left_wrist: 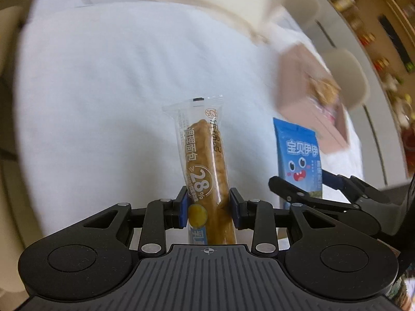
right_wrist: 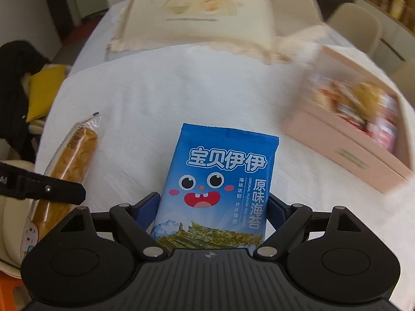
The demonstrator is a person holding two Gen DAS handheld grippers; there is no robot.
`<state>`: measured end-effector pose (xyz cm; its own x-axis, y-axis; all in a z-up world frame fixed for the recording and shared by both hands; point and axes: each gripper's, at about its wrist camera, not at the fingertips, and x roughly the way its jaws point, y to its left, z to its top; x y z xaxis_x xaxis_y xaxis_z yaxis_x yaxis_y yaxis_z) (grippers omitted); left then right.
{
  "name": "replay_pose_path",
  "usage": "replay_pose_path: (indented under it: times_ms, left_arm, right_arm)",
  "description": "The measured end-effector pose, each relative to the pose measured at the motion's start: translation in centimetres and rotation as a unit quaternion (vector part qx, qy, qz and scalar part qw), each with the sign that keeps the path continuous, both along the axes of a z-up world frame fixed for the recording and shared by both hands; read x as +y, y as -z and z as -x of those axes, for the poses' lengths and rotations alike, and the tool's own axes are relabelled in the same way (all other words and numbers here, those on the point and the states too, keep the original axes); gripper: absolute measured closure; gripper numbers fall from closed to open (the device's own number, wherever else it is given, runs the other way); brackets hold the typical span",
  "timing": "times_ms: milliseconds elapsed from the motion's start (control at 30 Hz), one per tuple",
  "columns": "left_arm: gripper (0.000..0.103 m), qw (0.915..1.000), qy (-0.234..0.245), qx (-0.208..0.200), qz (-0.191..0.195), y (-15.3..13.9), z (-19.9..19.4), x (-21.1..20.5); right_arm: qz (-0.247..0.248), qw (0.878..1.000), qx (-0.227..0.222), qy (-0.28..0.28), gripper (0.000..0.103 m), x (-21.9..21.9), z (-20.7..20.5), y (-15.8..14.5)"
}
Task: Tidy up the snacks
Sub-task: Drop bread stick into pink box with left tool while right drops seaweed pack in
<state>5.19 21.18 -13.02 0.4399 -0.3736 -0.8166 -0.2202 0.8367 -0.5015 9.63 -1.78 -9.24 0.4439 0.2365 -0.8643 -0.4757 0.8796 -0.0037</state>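
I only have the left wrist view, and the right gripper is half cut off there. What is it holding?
Observer: The blue seaweed packet, gripped by its side edges in the right gripper.
Operator: Is the pink box open?
Observer: Yes, the pink box is open, with several blurred snack packets inside.
Operator: Anything off the table on my bread packet side?
Observer: A dark jacket and a yellow cushion on a chair.

Evenly and softly lit, with no hard shadows on the white tablecloth (left_wrist: 103,90). Sharp near the cloth's front edge; heavily motion-blurred beyond it, around the pink box (right_wrist: 350,140). Fisheye-bent at the edges.
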Motion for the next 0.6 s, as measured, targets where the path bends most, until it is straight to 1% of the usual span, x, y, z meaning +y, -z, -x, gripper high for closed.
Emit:
replay_pose_path:
  times_ms: [67,133,167,267,367,433,500,533,567,600]
  left_arm:
    - [0.067,0.9994,0.023,-0.017,0.019,-1.3,-1.1,-1.9]
    - [0.067,0.9967,0.049,-0.054,0.034,-3.7,-2.5,-3.7]
    - [0.067,0.9944,0.063,-0.078,0.035,-5.3,-3.4,-4.8]
    - [0.067,0.9843,0.096,-0.147,0.021,-10.3,-6.7,-7.7]
    - [0.066,0.9736,0.117,-0.196,-0.005,-14.5,-10.9,-10.5]
    - [0.067,0.9704,0.123,-0.207,-0.012,-16.0,-14.2,-12.2]
    - [0.066,0.9714,0.127,-0.2,0.01,-16.2,-18.3,-13.7]
    - [0.064,0.973,0.133,-0.188,0.015,-15.7,-20.5,-14.6]
    - [0.064,0.9755,0.144,-0.166,0.011,-14.7,-22.7,-15.5]
    - [0.064,0.9776,0.15,-0.147,-0.003,-13.3,-24.7,-16.2]
  right_arm:
    - [-0.005,1.0,-0.019,0.022,0.018,-2.7,0.1,-1.6]
    - [-0.011,0.997,-0.054,0.048,0.018,-5.7,0.5,-3.9]
    - [-0.015,0.995,-0.074,0.064,0.018,-7.2,0.7,-5.2]
    - [-0.034,0.987,-0.114,0.109,0.018,-11.2,1.2,-8.3]
    - [-0.053,0.977,-0.141,0.148,0.018,-14.8,2.0,-10.3]
    - [-0.06,0.972,-0.152,0.166,0.018,-16.7,2.3,-11.0]
    - [-0.06,0.969,-0.159,0.179,0.018,-18.0,2.5,-11.0]
    - [-0.058,0.968,-0.16,0.185,0.018,-18.6,2.5,-10.9]
    - [-0.056,0.967,-0.161,0.19,0.018,-19.1,2.5,-10.7]
    - [-0.055,0.966,-0.16,0.196,0.018,-19.6,2.5,-10.5]
